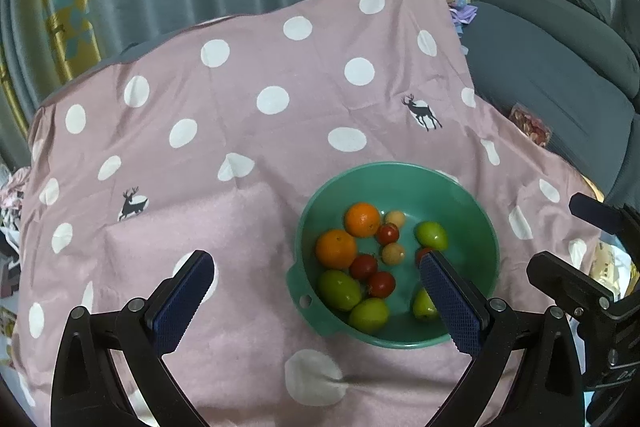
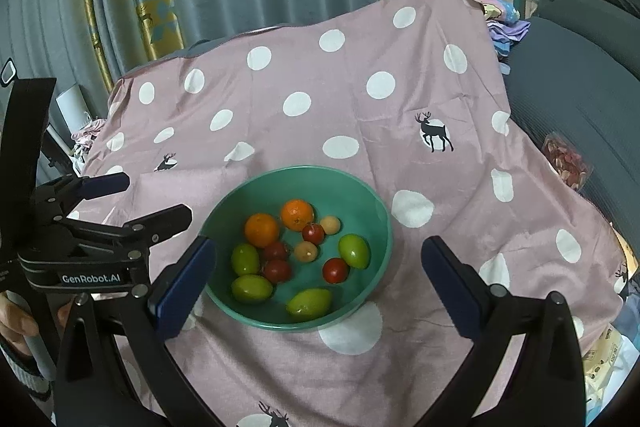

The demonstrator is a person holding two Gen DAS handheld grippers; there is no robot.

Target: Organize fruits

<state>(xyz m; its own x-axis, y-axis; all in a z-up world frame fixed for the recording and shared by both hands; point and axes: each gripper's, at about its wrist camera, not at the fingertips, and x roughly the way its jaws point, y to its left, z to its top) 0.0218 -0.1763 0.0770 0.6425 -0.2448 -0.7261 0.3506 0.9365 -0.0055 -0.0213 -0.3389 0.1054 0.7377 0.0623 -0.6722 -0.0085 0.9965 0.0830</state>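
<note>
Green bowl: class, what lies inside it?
Inside the green bowl: two oranges, four green fruits, four red fruits, two pale round ones. Anything beneath them is hidden.

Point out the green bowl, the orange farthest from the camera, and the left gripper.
green bowl [image 2: 372, 195]: right wrist view, bare far rim.
far orange [image 2: 297, 214]: right wrist view, middle of its peel.
left gripper [image 1: 316, 273]: left wrist view, midway between its open fingertips.

Dim, flat indoor light, bluish cast. Soft shadows inside bowl [image 1: 472, 195]. No glare. Strong fisheye bending, black vignette corners. Slight overall softness.
</note>
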